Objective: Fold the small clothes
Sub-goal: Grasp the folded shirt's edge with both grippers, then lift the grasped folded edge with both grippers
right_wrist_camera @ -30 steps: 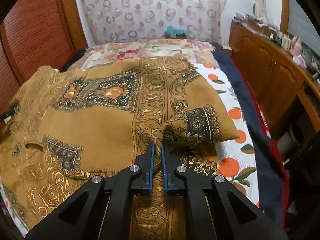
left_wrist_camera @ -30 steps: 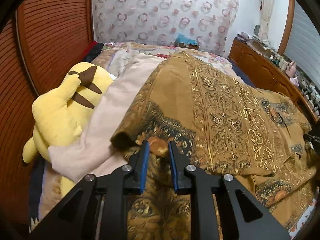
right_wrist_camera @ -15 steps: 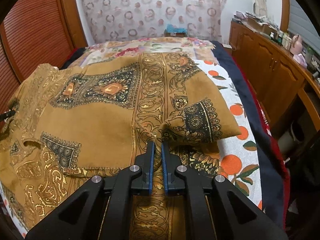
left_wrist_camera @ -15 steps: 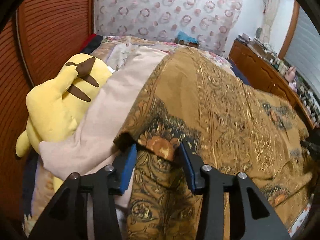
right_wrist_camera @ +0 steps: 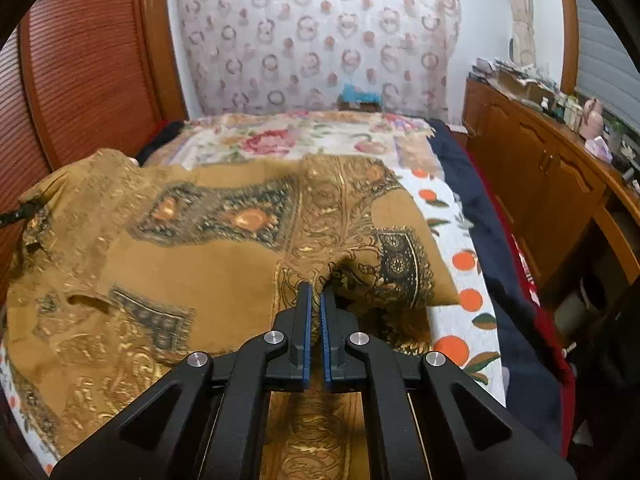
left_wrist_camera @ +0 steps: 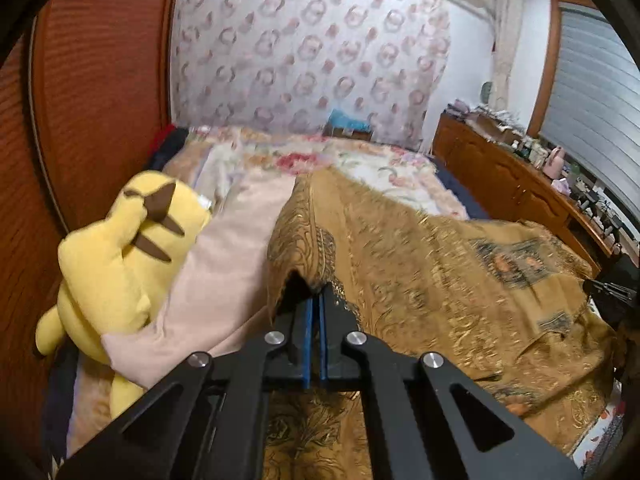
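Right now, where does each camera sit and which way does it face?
Left wrist: on the left gripper, angled down the bed; shut on the brown garment, yellow plush alongside.
Right wrist: on the right gripper, same heading; shut on the garment's other side.
Shared: garment, patterned curtain, wooden cabinet.

No writing, label, brand or number can be read in either wrist view. The marks that show are ornament only: gold scrollwork and medallions on the brown patterned garment (right_wrist_camera: 208,264), rings and dots on the curtain (right_wrist_camera: 320,40), oranges and leaves on the white bedsheet (right_wrist_camera: 466,300), and roses on the floral bedspread (right_wrist_camera: 280,140). The small items on the wooden cabinet (right_wrist_camera: 540,168) are too small and blurred to show any lettering.
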The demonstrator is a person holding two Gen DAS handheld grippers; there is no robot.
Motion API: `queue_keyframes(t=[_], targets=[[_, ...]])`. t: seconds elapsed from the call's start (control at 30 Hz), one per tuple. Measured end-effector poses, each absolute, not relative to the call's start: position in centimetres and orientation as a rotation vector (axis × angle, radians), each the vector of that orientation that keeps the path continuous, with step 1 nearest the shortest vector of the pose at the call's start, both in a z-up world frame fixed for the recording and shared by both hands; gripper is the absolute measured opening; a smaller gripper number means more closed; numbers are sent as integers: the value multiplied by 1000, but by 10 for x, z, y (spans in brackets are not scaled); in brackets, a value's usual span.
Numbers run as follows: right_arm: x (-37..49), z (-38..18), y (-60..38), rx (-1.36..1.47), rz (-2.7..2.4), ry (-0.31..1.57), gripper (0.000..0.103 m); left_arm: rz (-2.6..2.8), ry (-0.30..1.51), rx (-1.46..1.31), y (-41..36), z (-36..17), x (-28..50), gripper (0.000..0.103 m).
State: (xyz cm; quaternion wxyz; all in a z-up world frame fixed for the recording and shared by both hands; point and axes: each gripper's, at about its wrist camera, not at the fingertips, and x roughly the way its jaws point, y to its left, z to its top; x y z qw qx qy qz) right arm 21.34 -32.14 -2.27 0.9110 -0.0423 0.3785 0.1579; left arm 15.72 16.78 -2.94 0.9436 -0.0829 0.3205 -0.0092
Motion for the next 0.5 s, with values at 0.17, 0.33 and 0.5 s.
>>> queue_keyframes(t=[0.17,0.33,0.5], targets=[[207,-10,-320,-94,340,742,1,-6,637,-132,167,-16,162,0],[208,-9,-316,-105,348,734,1,0,717,-92,172,-25,187,1],[210,-15,-316,-106,345,752,1,12,801,-64,179,-41,206,4]])
